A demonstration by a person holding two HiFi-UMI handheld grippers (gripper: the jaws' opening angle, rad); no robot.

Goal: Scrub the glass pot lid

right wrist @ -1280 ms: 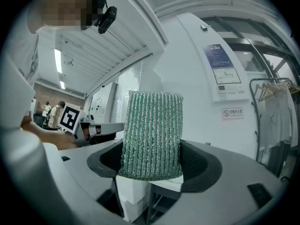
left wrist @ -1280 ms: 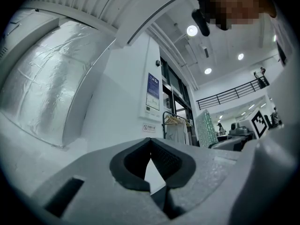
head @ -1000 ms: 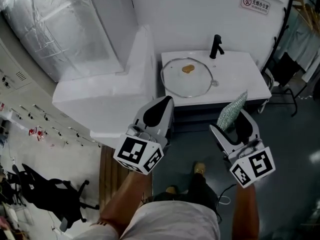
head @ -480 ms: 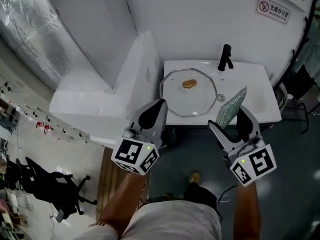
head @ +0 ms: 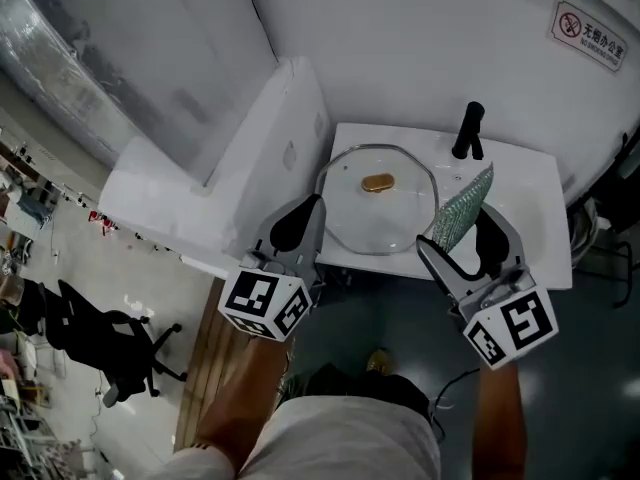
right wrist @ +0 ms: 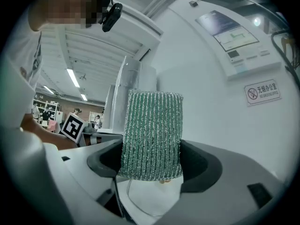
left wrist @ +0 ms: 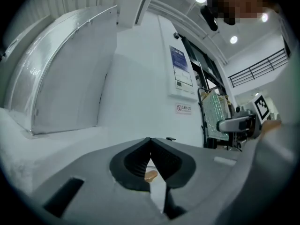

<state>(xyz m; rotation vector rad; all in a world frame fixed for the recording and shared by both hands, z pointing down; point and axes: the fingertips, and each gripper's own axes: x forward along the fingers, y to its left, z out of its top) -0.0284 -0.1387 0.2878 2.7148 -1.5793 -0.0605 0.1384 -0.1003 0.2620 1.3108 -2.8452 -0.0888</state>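
The round glass pot lid (head: 378, 211) lies flat on the white counter (head: 520, 218), with its tan knob (head: 377, 182) facing up. My left gripper (head: 297, 226) hovers at the lid's near left rim, shut with nothing in it; in the left gripper view its jaws (left wrist: 150, 149) meet and the knob (left wrist: 150, 176) shows below them. My right gripper (head: 462, 240) hovers at the lid's near right rim, shut on a green scrubbing pad (head: 463, 213) that stands upright. In the right gripper view the pad (right wrist: 151, 132) fills the jaws and hides most of the lid (right wrist: 140, 205).
A black faucet (head: 467, 130) stands at the counter's back edge by the white wall. A large white foam block (head: 230, 168) butts against the counter's left side. A black office chair (head: 110, 348) and a wooden strip (head: 215, 368) are on the floor at left.
The person has stepped toward the counter, so both grippers now hang at the lid's near rim instead of well short of it. Neither grip has changed.
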